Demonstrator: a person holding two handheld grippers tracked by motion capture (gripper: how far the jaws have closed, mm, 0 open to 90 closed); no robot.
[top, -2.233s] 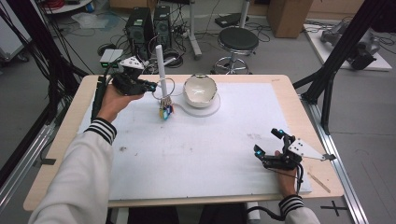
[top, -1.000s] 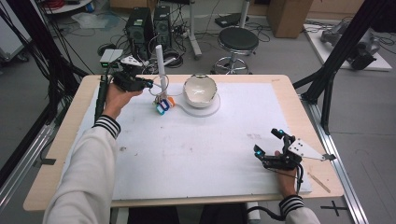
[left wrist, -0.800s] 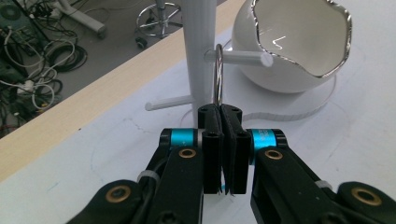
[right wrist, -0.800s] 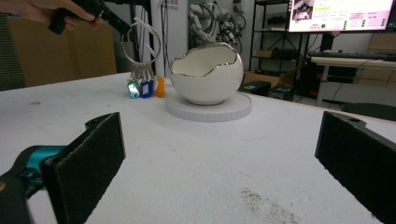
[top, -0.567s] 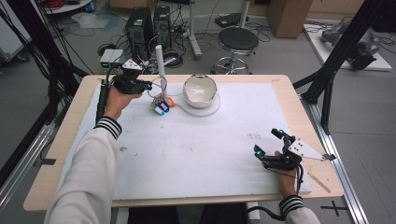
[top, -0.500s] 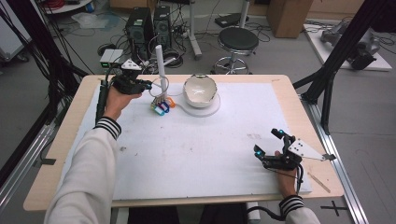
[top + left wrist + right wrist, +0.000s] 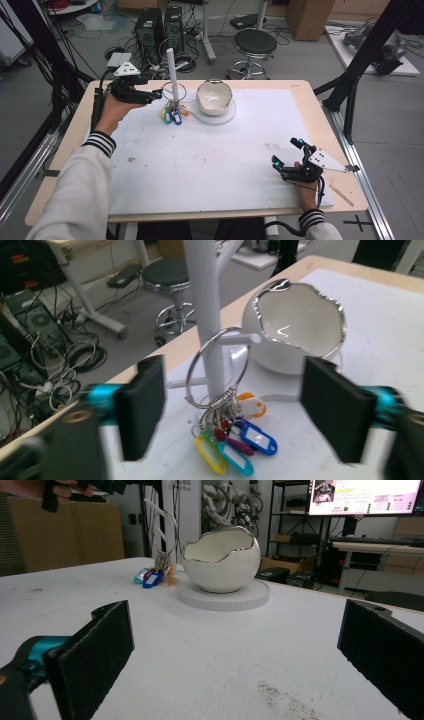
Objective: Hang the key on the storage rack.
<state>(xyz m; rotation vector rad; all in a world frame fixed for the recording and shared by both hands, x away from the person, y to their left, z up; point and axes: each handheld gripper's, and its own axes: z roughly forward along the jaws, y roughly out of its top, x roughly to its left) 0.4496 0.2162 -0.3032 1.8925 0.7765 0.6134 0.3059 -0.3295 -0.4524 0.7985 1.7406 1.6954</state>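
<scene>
A white stand (image 7: pixel 171 70) rises at the table's far left-centre. A metal key ring (image 7: pixel 218 365) hangs over one of its side pegs, and a bunch of coloured key tags (image 7: pixel 235 445) trails from the ring onto the white mat. My left gripper (image 7: pixel 235 390) is open, one jaw on each side of the ring and neither touching it; in the high view this left gripper (image 7: pixel 156 93) sits just left of the stand. My right gripper (image 7: pixel 287 152) rests open near the front right of the table with nothing between its jaws.
A white egg-shaped bowl (image 7: pixel 214 96) with a jagged silver rim sits on a round white disc (image 7: pixel 226 118) right of the stand. The white mat (image 7: pixel 210 165) covers most of the wooden table (image 7: pixel 75 150). A stool and computer towers stand beyond the far edge.
My left gripper has drawn back a little to the left of the stand. The key tags have shifted slightly left under the ring. The right gripper has stayed still.
</scene>
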